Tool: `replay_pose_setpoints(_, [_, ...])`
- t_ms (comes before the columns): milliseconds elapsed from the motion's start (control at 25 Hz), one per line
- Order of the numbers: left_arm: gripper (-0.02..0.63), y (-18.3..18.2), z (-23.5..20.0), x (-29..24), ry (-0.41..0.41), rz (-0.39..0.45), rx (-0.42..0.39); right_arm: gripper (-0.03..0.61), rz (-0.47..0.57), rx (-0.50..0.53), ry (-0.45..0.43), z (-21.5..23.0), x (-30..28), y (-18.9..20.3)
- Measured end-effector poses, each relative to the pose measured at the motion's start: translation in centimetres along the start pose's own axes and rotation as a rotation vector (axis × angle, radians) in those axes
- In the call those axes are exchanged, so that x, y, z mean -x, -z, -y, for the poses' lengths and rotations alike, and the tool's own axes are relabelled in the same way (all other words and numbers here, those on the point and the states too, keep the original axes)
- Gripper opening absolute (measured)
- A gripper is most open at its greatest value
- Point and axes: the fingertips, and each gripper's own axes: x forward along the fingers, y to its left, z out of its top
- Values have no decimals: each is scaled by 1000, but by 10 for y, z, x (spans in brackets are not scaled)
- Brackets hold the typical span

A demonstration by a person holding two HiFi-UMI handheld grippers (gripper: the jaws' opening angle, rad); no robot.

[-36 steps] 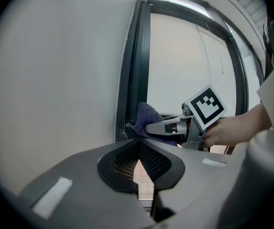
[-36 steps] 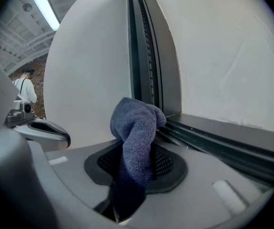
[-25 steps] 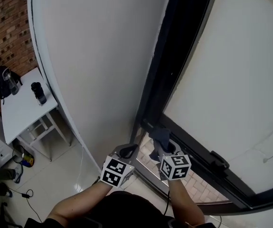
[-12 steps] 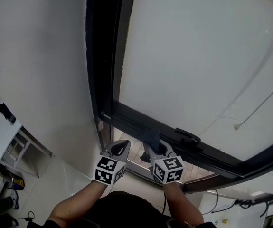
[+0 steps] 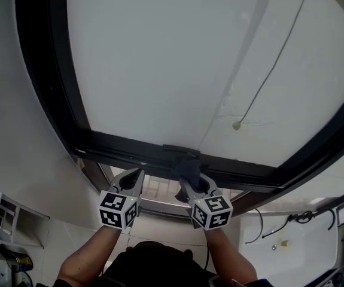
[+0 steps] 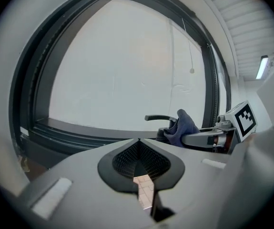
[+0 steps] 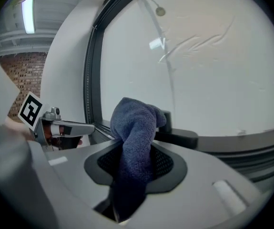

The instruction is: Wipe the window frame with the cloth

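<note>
My right gripper [image 7: 136,162] is pinching the blue cloth [image 7: 137,123]. The cloth's bunched end sits at the bottom rail of the window frame [image 5: 124,144], just beside the handle [image 6: 158,118]. My left gripper [image 6: 137,141] is pressed together on nothing and hangs near the rail, to the left. Recommendation: in my judgement the cloth should be pressed flat against the rail and drawn along it in one steady pass, with the jaws held off the glass and steered round the handle.

left gripper [image 5: 134,177]: grey shell, black ribbed pads [image 6: 125,159], white cube [image 5: 118,209] with black square markers | right gripper [image 5: 189,179]: same grey shell, same marker cube [image 5: 211,212] | person: black top [image 5: 154,263] | thin dark cable [image 5: 207,255] just above the black top, under the right cube
</note>
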Motion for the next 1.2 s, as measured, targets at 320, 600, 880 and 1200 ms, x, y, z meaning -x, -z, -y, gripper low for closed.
replay_pose_setpoints(320, [-6, -12, 54, -20, 71, -26, -103, 127, 11, -39, 99, 67, 65, 2])
replay_pose_setpoints(600, [-6, -16, 95, -31, 54, 15, -85, 127, 21, -43, 107, 102, 100, 8])
replay_pose_setpoints(880, [-6, -6, 124, -33, 7, -16, -82, 127, 50, -71, 48, 109, 115, 8])
replay_pose_setpoints(1200, [-6, -23, 151, -8, -28, 16, -127, 127, 70, -95, 12, 105, 150, 0])
